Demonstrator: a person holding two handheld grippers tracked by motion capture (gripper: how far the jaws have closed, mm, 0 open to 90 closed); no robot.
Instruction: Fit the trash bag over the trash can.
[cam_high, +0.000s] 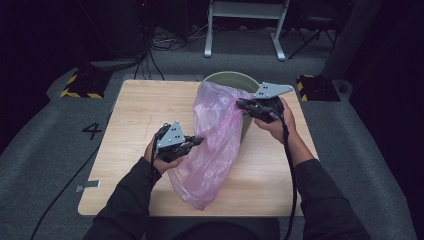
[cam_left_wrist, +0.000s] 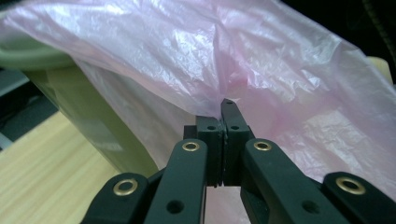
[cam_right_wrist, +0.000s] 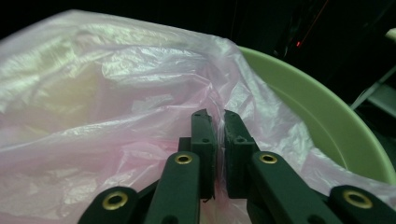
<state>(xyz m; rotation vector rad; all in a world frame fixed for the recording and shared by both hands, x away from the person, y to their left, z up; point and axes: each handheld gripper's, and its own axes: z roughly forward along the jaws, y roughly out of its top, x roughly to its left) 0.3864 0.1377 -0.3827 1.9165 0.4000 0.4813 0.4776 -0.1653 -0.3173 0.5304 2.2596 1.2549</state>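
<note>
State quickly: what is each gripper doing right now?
Left gripper: shut on the pink plastic bag, pinching its film.
Right gripper: shut on the same bag, beside the green bin.

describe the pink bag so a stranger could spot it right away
On the light wooden table, look in front of the pale green plastic bin. The thin, crinkled, translucent pink plastic bag drapes from its rim toward the near edge, the sole soft, see-through thing there.
</note>
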